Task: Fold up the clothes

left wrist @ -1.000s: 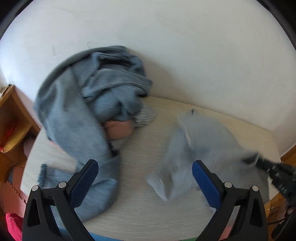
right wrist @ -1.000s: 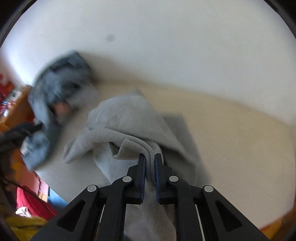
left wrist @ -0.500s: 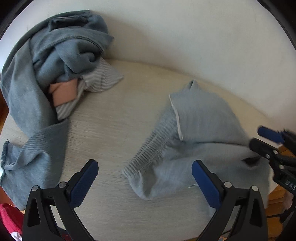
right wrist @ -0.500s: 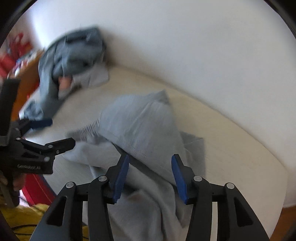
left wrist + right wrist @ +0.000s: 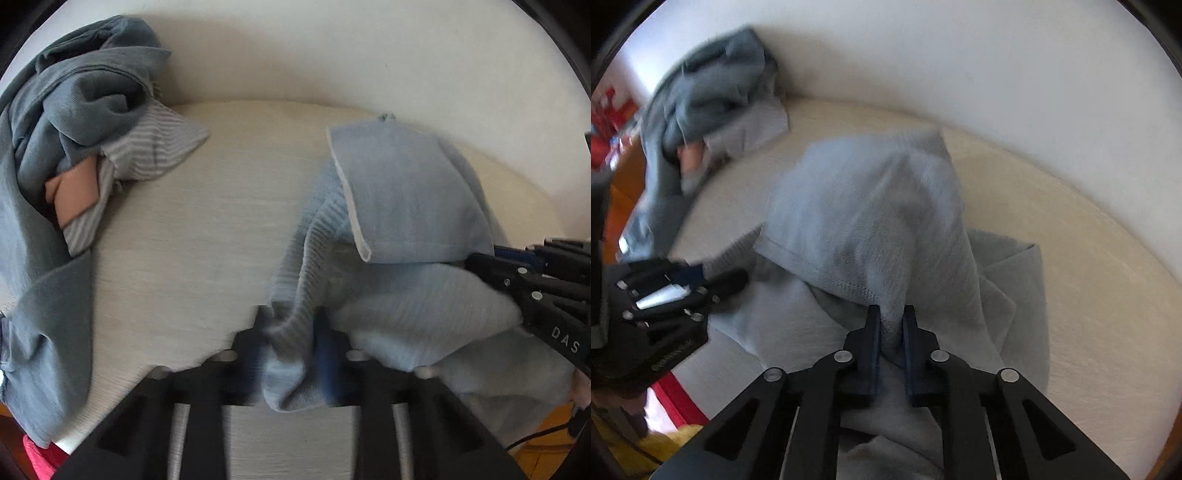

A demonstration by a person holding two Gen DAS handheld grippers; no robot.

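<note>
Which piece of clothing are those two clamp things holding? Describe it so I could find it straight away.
On the cream table against the white wall, skip the dark blue-grey heap at the far left. The one held is the pale blue-grey garment lying alone on the right. It is lighter, has a ribbed band, and both hand-held grippers pinch it.

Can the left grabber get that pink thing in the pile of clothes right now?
Probably not: the left gripper is shut on the light blue garment, and the pink item sits tucked under dark clothes.
</note>
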